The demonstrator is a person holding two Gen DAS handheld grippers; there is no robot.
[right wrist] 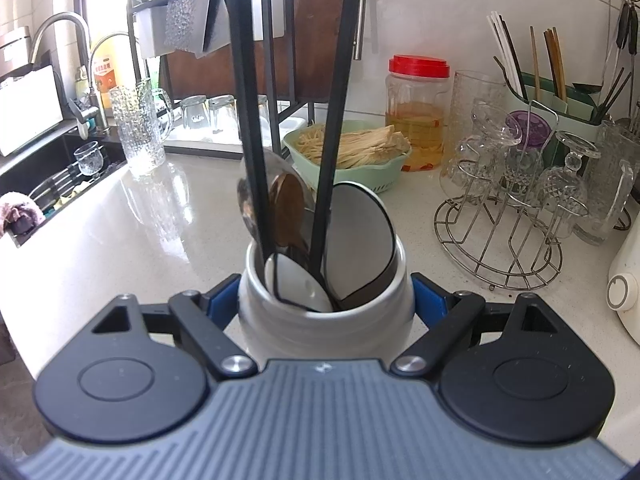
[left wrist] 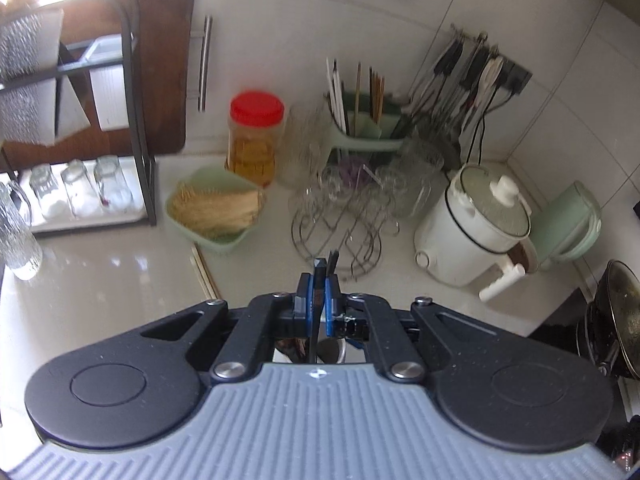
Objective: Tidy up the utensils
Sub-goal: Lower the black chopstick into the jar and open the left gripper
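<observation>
- The left gripper [left wrist: 319, 280] is pinched nearly shut on a pair of black chopsticks [left wrist: 316, 320], held upright above the jar, probably so they drop straight in.
- The right gripper [right wrist: 325, 300] is spread wide around the white jar [right wrist: 324, 320] on the tabletop [right wrist: 120, 240], apparently steadying it; spoons [right wrist: 300, 284] and the chopsticks already stand inside.
- No writing is legible; the orange carton's [right wrist: 105, 76] print by the sink is blurred.
</observation>
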